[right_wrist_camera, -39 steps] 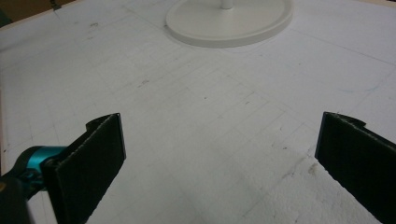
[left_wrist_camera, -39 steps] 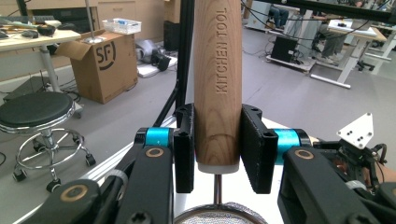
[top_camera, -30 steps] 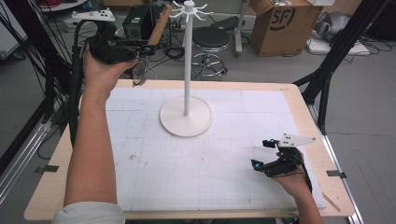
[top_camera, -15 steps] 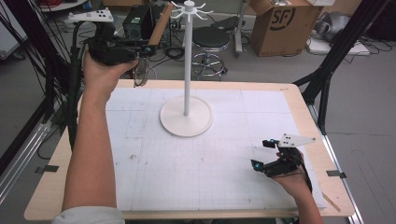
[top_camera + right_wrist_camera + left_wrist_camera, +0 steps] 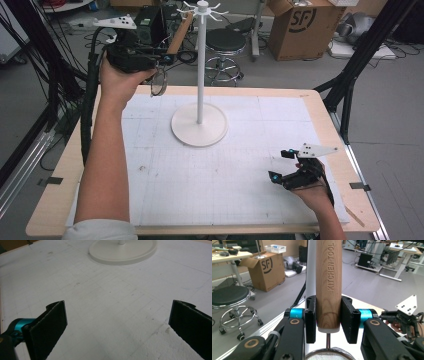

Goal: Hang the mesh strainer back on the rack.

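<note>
A small mesh strainer with a wooden handle hangs from my left gripper, raised beyond the table's far left edge. In the left gripper view the gripper is shut on the handle, stamped KITCHEN TOOL, which points up with the mesh rim below. Just behind the handle rises the white pole. That hook stand has short prongs at its top and a round base. My right gripper rests open at the near right, its jaws wide over bare mat.
A white gridded mat covers the wooden table. Behind the table stand a black stool, a cardboard box and dark frame legs. Cables hang at the left.
</note>
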Demonstrator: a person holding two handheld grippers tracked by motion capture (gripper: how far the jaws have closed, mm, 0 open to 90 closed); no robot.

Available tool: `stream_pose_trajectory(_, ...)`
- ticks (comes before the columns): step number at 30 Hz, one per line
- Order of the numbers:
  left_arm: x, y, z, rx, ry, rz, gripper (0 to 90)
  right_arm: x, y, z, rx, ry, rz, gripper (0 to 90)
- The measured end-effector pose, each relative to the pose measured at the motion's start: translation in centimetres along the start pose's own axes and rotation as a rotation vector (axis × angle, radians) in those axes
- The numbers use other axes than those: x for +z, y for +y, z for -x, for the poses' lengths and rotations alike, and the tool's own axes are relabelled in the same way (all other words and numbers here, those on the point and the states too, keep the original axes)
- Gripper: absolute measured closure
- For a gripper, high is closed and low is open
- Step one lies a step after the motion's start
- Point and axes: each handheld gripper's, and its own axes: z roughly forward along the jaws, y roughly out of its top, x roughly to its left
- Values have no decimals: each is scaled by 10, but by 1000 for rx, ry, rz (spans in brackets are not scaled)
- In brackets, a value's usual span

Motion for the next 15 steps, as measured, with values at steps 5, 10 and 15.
stream_pose_trajectory(5, 8, -1, 0, 1, 16, -25, 687, -1, 0, 1, 3, -1, 6, 5)
stream_pose_trajectory(10, 19, -1, -1, -2, 22, -47, 687, -1, 0, 0, 1, 1, 8, 5)
stream_pose_trajectory(15, 29, 0, 2, 2, 26, -64, 688, -1, 0, 1, 2, 1, 10, 5)
